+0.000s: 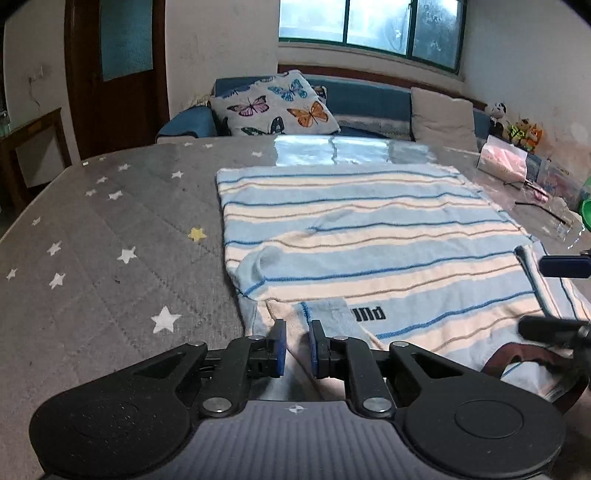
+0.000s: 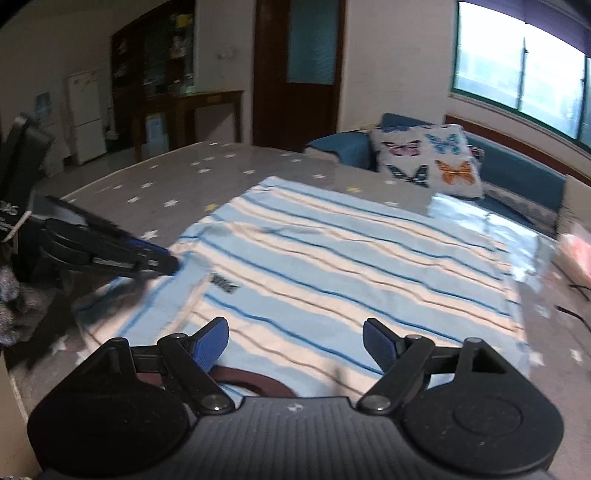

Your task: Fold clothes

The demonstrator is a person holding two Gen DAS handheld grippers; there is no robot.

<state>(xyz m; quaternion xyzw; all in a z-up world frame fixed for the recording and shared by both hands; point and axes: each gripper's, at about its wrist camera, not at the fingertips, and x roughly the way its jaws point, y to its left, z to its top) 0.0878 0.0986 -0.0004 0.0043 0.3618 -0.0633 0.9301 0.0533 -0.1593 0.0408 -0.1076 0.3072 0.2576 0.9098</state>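
Nearest in the left wrist view, the left gripper (image 1: 297,345) has its two blue-padded fingers (image 1: 279,345) drawn close, pinching a fold of the striped garment (image 1: 369,236) at its near edge. That garment is a single knit piece in pale blue and cream bands with thin blue and tan lines, spread flat on the counter (image 1: 110,229). Just beyond the pinched edge a pale blue patch carries black block letters, seen upside down; only part of the word shows and I cannot read it with certainty. In the right wrist view the same lettering is blurred.

The right gripper (image 2: 295,341) hovers over the near right part of the garment with its two fingers (image 2: 380,345) spread wide and nothing between them. A dark red curved edge, perhaps a neckline, shows below its left finger. At the left of that view the left gripper's tips rest at the garment's edge.

The counter's cloth is grey, scattered with many white stars and a few yellow ones; one yellow star (image 1: 197,233) lies just beside the garment's left edge. To the right lie clear plastic bags (image 1: 506,162), one with pink contents.

Farther off stands a blue sofa (image 1: 362,98) with one butterfly cushion (image 1: 275,105) and one plain beige cushion (image 1: 443,112). Small plush toys (image 1: 517,127) sit near the wall, one a panda. Behind them are a green-framed window (image 1: 369,22) and a dark wooden door (image 1: 118,74).
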